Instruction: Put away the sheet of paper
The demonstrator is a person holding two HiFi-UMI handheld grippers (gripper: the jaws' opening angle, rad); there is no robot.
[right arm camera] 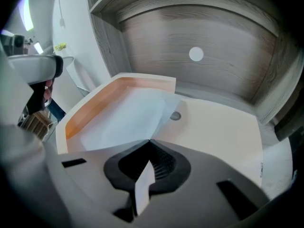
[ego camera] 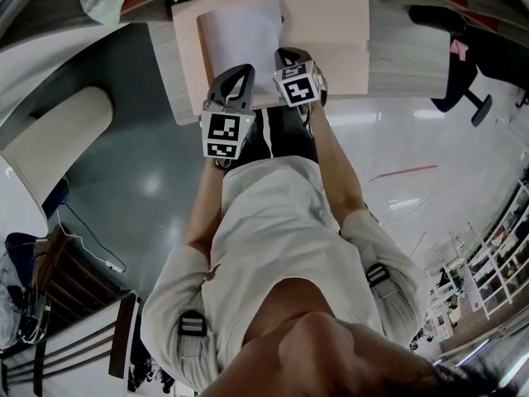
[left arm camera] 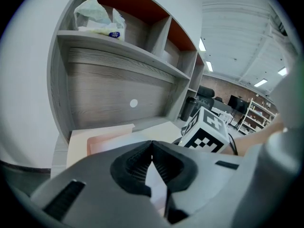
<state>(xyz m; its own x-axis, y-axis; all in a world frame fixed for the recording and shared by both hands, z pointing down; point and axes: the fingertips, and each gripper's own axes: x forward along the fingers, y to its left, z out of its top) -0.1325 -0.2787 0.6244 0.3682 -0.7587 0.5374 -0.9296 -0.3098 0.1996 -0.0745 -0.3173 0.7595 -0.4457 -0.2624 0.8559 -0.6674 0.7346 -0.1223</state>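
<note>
Sensibly, my left gripper [left arm camera: 152, 150] and right gripper [right arm camera: 149, 145] each pinch the limp, light sheet of paper [ego camera: 242, 33] by its near edge.

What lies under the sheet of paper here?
An open peach folder on the grey desk: the sheet of paper lies over its left half, the right half bare. Whatever may lie directly beneath the sheet is covered.
</note>
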